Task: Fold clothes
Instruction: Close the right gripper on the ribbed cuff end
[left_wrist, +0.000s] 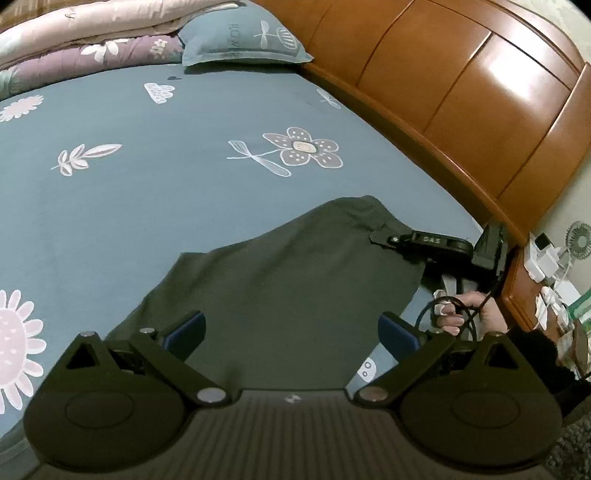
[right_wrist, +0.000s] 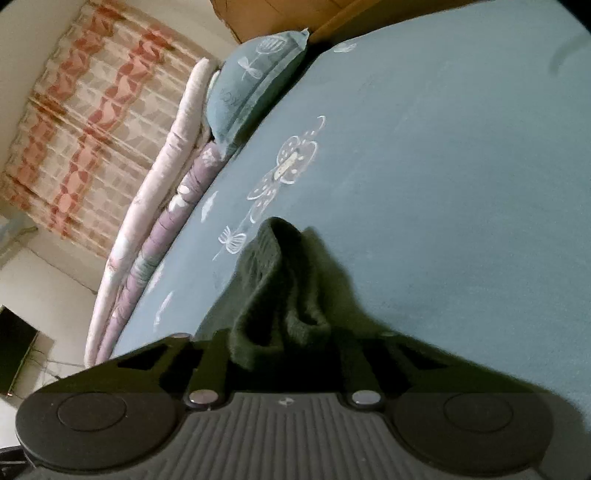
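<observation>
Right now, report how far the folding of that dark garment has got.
Done: the dark garment lies spread on the blue bedsheet, no fold visible. In hand: the right gripper is shut on its far corner, cloth bunched between the jaws; the left gripper hovers open over the near edge. Left: every fold.

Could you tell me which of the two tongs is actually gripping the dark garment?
The right tongs, shut on the dark garment at its far corner; the left tongs hover open, touching nothing.
</observation>
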